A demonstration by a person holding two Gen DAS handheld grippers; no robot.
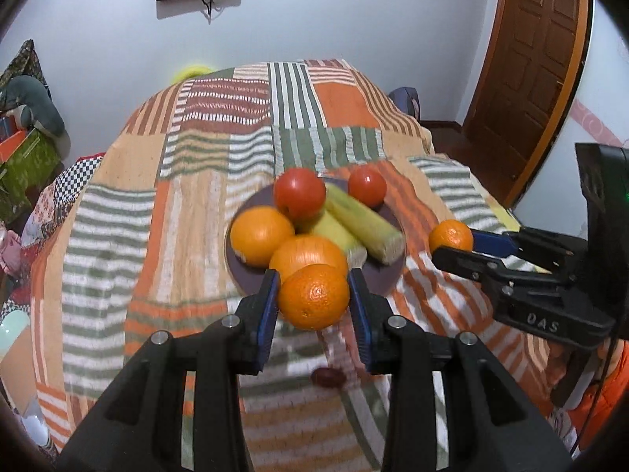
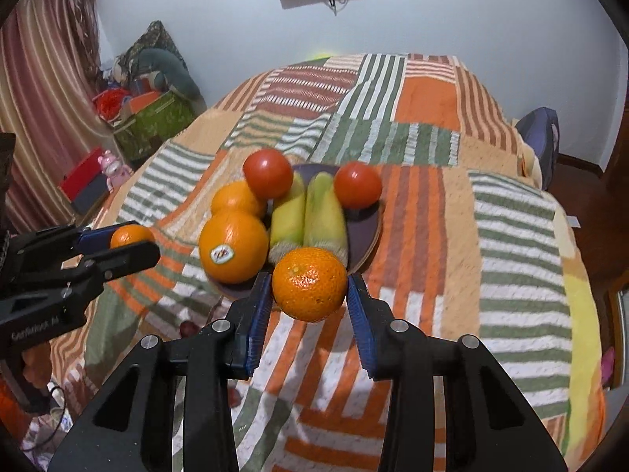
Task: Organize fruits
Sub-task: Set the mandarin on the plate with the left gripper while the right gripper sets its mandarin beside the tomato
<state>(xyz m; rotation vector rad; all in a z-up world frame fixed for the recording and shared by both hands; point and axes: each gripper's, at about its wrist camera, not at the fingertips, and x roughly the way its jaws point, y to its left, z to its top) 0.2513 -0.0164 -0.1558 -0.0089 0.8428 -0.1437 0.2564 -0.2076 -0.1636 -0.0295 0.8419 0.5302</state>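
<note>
above the near rim of the dark plate [image 1: 387,275], my left gripper [image 1: 314,295] pinches a mandarin [image 1: 314,296] between its blue pads. my right gripper [image 2: 310,285] pinches a second mandarin [image 2: 309,284], just off the plate's right side. on the plate lie two oranges [image 1: 261,235], two tomatoes [image 1: 299,192] and two yellow-green bananas [image 1: 363,223], all crowded together over the striped patchwork blanket [image 1: 118,236].

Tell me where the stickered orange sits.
In the right wrist view, the stickered orange lies on the plate's left front edge, beside the bananas.
</note>
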